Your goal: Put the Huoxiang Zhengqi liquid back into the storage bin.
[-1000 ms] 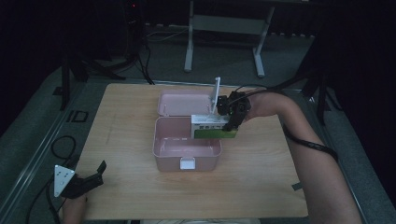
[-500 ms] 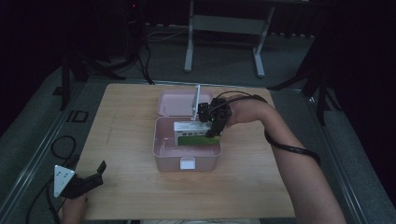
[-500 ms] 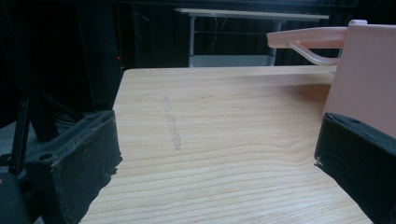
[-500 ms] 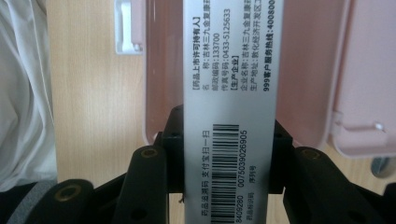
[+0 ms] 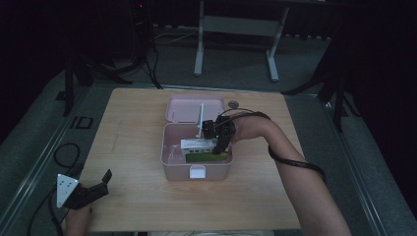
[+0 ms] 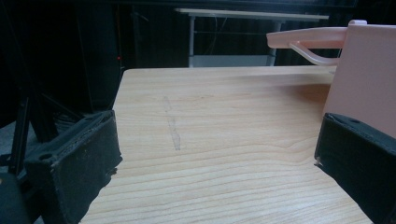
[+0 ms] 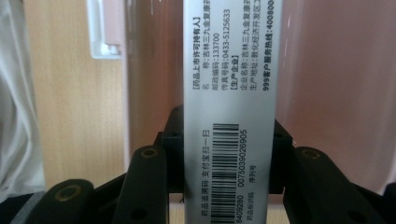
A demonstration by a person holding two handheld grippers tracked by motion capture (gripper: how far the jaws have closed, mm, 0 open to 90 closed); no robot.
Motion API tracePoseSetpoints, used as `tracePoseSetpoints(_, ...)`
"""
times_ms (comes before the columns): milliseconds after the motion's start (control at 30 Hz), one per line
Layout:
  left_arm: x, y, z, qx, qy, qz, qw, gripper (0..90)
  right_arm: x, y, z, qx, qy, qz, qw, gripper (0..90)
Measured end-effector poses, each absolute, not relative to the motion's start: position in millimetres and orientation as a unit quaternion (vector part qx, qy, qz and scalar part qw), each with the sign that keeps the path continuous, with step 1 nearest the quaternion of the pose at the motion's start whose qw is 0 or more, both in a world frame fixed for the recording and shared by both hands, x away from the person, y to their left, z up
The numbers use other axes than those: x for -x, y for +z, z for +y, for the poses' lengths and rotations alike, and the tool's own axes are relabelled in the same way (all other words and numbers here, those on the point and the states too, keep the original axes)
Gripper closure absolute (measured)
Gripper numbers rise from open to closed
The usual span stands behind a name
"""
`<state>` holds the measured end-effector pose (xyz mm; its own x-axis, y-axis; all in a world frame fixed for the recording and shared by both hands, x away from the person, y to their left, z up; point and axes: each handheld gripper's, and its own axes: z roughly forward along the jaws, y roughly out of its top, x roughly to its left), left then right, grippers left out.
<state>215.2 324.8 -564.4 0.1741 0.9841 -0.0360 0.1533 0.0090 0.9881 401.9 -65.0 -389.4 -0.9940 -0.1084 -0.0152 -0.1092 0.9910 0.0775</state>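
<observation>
The right claw (image 5: 220, 146) is clenching a white-and-green medicine box (image 5: 201, 150) inside the open pink case (image 5: 196, 172) mid-desk (image 5: 133, 142). The left claw (image 5: 91, 189) is sitting released, near the desk's front-left corner.

Pink storage box (image 5: 196, 160) with open pink lid (image 5: 194, 108) and a white front latch (image 5: 197, 172) is sitting on a pale wood-grain table (image 5: 133, 147). Medicine carton (image 5: 204, 150) is showing white on top and green along one face; its silver-grey side (image 7: 231, 93) is carrying black print and a barcode. Both grippers are showing black: left gripper (image 5: 91, 189), right gripper (image 5: 221, 142). A small round object (image 5: 233, 103) by the lid is looking grey, possibly.
</observation>
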Motion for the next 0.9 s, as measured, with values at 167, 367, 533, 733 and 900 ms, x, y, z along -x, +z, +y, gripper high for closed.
tracePoseSetpoints(167,-215.3,-564.3,324.8,-0.575,0.408,0.496,0.507,0.2,-404.9,-402.3,-64.1,0.052,0.037,0.998,-0.004,62.9)
tracePoseSetpoints(367,-215.1,-564.5,324.9,-0.573,0.408,0.495,0.509,0.2,-408.3,-419.9,-59.8,0.049,0.026,0.998,-0.013,62.8)
tracePoseSetpoints(533,-215.1,-564.5,325.0,-0.574,0.408,0.495,0.509,0.2,-410.8,-430.2,-57.7,0.044,0.015,0.999,-0.017,62.8)
tracePoseSetpoints(733,-215.1,-564.5,324.9,-0.574,0.408,0.495,0.509,0.2,-412.1,-440.0,-54.6,0.048,0.004,0.999,-0.021,62.7)
tracePoseSetpoints(900,-215.0,-564.5,325.0,-0.574,0.408,0.494,0.51,0.2,-413.0,-447.7,-53.0,0.047,-0.001,0.999,-0.022,62.6)
